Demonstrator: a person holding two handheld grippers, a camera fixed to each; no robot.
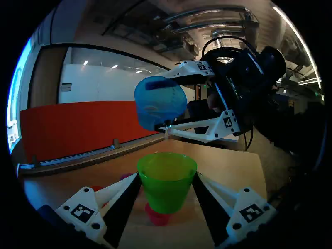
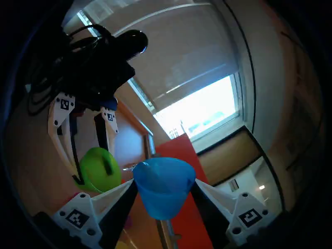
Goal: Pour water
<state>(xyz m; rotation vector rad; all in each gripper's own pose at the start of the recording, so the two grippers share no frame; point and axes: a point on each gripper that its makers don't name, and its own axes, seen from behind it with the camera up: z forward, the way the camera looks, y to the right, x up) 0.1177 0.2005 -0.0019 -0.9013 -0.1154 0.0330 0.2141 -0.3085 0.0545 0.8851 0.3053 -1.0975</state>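
The left hand-held gripper (image 1: 166,177) is clamped on the upright green cup (image 1: 167,189) over the bench (image 1: 232,166), and the right hand-held gripper (image 2: 164,186) is clamped on the blue cup (image 1: 159,101), tilted just above the green cup's far rim.

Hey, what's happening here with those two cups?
A person is working two handheld tools. The left tool grips a green cup upright over a wooden table. The right tool grips a blue cup, tipped on its side just above the green one, in a pouring position. Any stream of water is too faint to confirm.
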